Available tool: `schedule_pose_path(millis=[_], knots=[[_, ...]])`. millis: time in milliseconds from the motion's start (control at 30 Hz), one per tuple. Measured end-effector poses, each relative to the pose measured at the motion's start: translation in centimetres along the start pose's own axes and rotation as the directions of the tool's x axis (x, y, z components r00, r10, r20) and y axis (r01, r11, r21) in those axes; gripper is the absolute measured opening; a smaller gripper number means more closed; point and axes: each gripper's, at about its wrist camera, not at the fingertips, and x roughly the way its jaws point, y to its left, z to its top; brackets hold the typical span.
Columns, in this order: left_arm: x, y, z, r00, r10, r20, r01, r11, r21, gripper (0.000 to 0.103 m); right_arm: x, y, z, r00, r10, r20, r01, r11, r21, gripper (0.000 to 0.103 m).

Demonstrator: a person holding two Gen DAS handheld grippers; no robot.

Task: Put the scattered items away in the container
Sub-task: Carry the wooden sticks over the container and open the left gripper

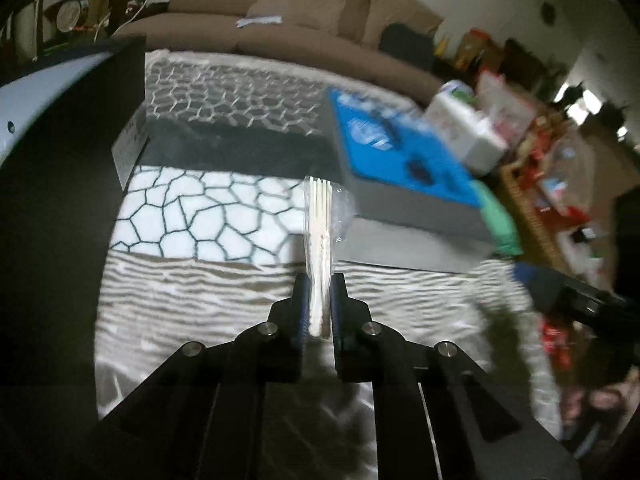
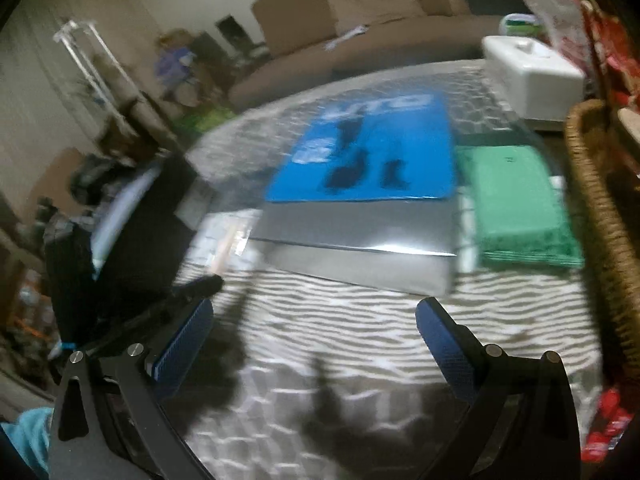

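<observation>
Just one wrapped fork gripped.

Left wrist view looks forward and downward along its gripper fingers, close above the patterned tabletop. Right wrist view does likewise — both share the blue-topped box.

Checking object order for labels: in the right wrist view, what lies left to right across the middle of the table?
Black box → wrapped fork → big box with the blue top → green packet → wicker basket.
</observation>
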Motion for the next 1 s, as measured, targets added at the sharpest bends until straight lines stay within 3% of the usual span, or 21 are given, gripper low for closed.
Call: schedule_pose_path(millis=[100, 233, 300, 367, 467, 533, 567, 600, 633, 800, 1000], knots=[[-2.8, -0.9, -0.4, 0.998, -0.059, 0.019, 0.059, 0.998, 0.012, 0.01, -0.1, 0.6, 0.1, 0.979, 0.204, 0.019, -0.205, 0.973, 0.102, 0.103], [-6.2, -2.1, -1.2, 0.994, -0.106, 0.029, 0.105, 0.994, 0.043, 0.01, -0.2, 2.3, 0.7, 0.946, 0.322, 0.042, -0.324, 0.934, 0.153, 0.098], [-7.9, -2.3, -1.4, 0.992, -0.122, 0.036, 0.12, 0.992, 0.047, 0.01, 0.0, 3.5, 1.0, 0.94, 0.34, 0.027, -0.34, 0.928, 0.154, 0.077], [-9.5, -2.3, -1.4, 0.99, -0.133, 0.05, 0.13, 0.99, 0.05, 0.01, 0.4, 4.7, 1.3, 0.934, 0.358, 0.007, -0.354, 0.921, 0.162, 0.065], [-11.4, -1.8, -1.0, 0.988, -0.138, 0.064, 0.135, 0.99, 0.043, 0.01, 1.1, 7.3, 1.4, 0.912, 0.409, -0.024, -0.401, 0.904, 0.151, 0.058], [-12.5, -1.2, -1.0, 0.987, -0.14, 0.076, 0.138, 0.99, 0.036, 0.01, 1.4, 9.7, 1.8, 0.911, 0.41, -0.052, -0.403, 0.908, 0.113, 0.049], [-13.1, -0.7, -0.9, 0.987, -0.136, 0.086, 0.134, 0.991, 0.032, 0.01, 1.6, 11.0, 2.0, 0.913, 0.403, -0.065, -0.397, 0.913, 0.09, 0.036], [-13.7, -0.2, -0.9, 0.987, -0.135, 0.093, 0.132, 0.991, 0.029, 0.01, 2.0, 12.4, 2.3, 0.915, 0.395, -0.086, -0.39, 0.918, 0.065, 0.015], [-14.5, 0.5, -0.8, 0.986, -0.128, 0.103, 0.127, 0.992, 0.024, 0.01, 2.4, 13.6, 2.5, 0.916, 0.386, -0.107, -0.383, 0.923, 0.043, 0.01], [-17.3, 4.5, 0.2, 0.989, -0.082, 0.12, 0.083, 0.997, -0.004, 0.01, 5.1, 19.6, 3.3, 0.913, 0.37, -0.17, -0.381, 0.924, -0.035, 0.01], [-19.6, 11.0, 1.4, 0.994, -0.025, 0.103, 0.031, 0.998, -0.057, 0.01, 10.6, 25.6, 3.6, 0.894, 0.379, -0.239, -0.398, 0.916, -0.038, 0.01]])
